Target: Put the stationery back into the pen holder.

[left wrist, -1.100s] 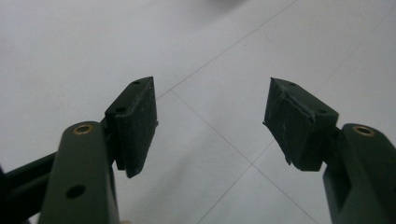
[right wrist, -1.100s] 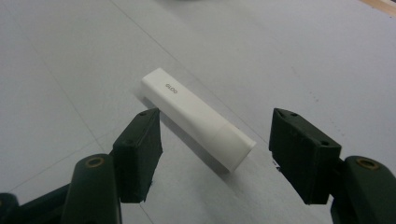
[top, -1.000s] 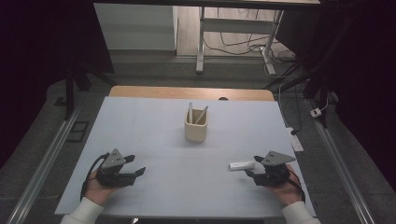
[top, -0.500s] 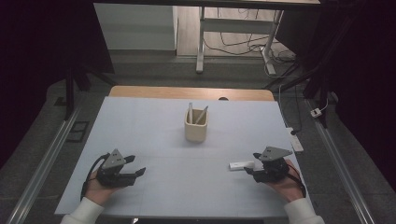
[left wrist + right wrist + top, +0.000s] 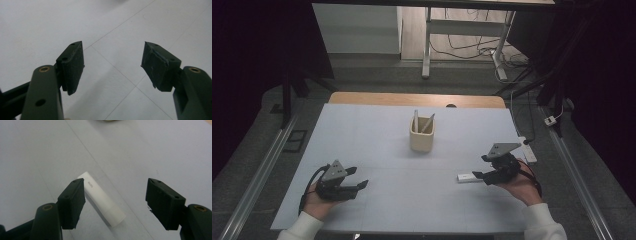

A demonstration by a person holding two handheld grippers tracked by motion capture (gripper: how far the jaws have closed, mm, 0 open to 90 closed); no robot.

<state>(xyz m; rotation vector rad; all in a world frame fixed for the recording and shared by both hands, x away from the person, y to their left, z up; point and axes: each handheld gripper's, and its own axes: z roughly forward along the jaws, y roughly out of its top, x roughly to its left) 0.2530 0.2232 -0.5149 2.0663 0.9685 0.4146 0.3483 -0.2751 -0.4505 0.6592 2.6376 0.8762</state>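
1. The jaws of the right gripper (image 5: pixel 479 175) stand wide apart and have just been opening; nothing is pressed between them. In the right gripper view, a small white stick-shaped object (image 5: pixel 101 198) lies flat on the table below the gap, one end passing just behind the left pad, with no grip on it.
2. From the high view, the white stick-shaped object (image 5: pixel 467 177) lies on the pale blue table cover (image 5: pixel 372 130), just beside the right gripper's tips, at the right front of the table.
3. The jaws of the left gripper (image 5: pixel 359 177) also stand apart, with bare table between them. It sits low at the left front of the table, held in the person's left hand (image 5: pixel 317 202).
4. A cream-coloured holder (image 5: pixel 421 140) stands upright near the table's middle, well apart from both grippers, with two slim items leaning inside it.
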